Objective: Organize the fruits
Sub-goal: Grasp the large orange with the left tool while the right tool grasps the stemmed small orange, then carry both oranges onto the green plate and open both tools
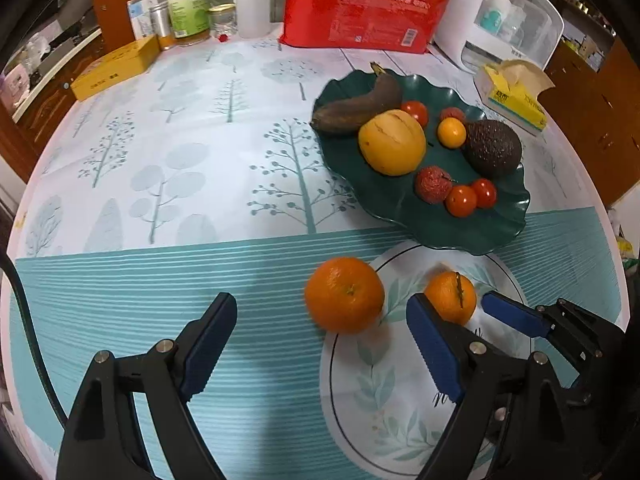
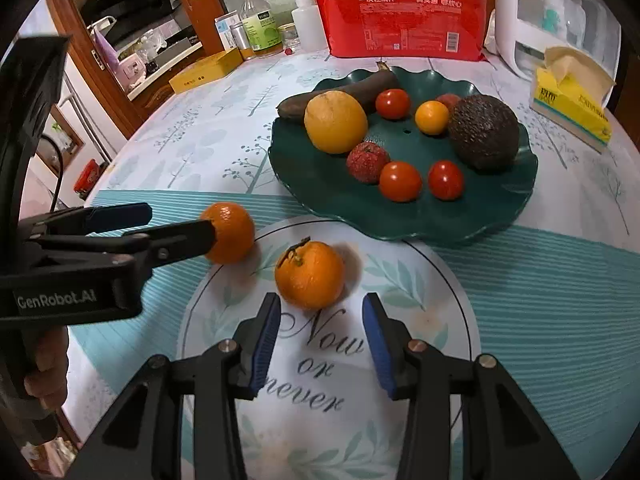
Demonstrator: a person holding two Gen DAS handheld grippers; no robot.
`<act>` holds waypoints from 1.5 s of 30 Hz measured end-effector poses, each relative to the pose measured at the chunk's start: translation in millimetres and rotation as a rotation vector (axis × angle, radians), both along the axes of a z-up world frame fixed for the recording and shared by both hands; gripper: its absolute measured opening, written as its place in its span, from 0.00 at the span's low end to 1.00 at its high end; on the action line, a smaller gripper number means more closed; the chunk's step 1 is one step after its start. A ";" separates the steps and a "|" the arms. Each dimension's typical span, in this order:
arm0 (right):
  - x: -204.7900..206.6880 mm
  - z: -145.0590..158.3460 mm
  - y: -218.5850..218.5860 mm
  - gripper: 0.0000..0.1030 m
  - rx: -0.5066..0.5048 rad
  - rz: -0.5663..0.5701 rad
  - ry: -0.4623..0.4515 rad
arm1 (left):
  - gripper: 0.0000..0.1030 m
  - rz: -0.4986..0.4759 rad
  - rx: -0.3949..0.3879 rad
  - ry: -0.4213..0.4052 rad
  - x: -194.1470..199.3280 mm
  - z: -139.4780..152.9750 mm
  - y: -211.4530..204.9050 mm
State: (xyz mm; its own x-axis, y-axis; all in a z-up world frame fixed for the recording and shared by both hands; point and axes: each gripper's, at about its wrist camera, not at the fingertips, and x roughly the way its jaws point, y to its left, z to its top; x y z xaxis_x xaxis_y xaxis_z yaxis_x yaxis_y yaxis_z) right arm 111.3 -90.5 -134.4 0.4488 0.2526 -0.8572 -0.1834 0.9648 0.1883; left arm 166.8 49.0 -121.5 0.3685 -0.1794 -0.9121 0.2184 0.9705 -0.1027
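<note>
A dark green wavy plate (image 1: pixel 400 216) (image 2: pixel 320 200) holds a brown banana (image 1: pixel 360 104), a yellow citrus (image 1: pixel 392 142), an avocado (image 1: pixel 494 148), lychees and small tomatoes. Nearer lies a white leaf-print plate (image 1: pixel 360 400) (image 2: pixel 420 288). One tangerine (image 1: pixel 345 295) (image 2: pixel 230 232) sits at that plate's left rim; a stemmed tangerine (image 1: pixel 450 297) (image 2: pixel 310 274) sits on it. My left gripper (image 1: pixel 320 332) (image 2: pixel 176 224) is open just short of the rim tangerine. My right gripper (image 2: pixel 318 320) (image 1: pixel 492 304) is open just behind the stemmed tangerine.
At the table's back stand a red pack of paper cups (image 1: pixel 364 20), bottles and jars (image 1: pixel 188 4), a yellow box (image 1: pixel 116 68), a white appliance (image 1: pixel 504 20) and a yellow tissue box (image 1: pixel 516 98). The tablecloth has a tree print and teal stripes.
</note>
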 end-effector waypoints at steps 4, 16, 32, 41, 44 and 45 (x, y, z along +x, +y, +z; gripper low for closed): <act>3.6 -3.3 6.3 0.42 0.014 0.015 -0.020 | 0.83 -0.022 0.005 0.007 4.4 -8.7 -8.3; 14.3 -11.7 16.4 0.42 -0.009 0.021 -0.036 | 0.64 0.021 -0.043 0.059 11.8 -28.2 -1.0; -4.4 -3.8 11.5 0.39 -0.050 0.047 -0.043 | 0.43 0.017 -0.035 0.026 -16.2 -18.7 -14.5; -29.4 23.2 -8.1 0.39 -0.050 0.030 -0.066 | 0.43 -0.008 -0.042 -0.014 -53.0 23.6 -32.9; -36.8 46.3 -19.5 0.39 -0.048 0.027 -0.095 | 0.43 -0.017 -0.045 -0.036 -60.7 51.6 -39.2; -37.6 55.3 -23.7 0.39 -0.052 0.025 -0.107 | 0.43 -0.021 -0.041 -0.045 -60.5 62.1 -41.6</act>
State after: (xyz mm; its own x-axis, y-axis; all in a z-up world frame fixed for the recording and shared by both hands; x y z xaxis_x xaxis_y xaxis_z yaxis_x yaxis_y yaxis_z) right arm 73.7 -114.3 -79.1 0.5322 0.2217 -0.8171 -0.2240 0.9676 0.1166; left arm 106.4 7.4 -59.4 0.4046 -0.2246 -0.8865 0.2440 0.9607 -0.1320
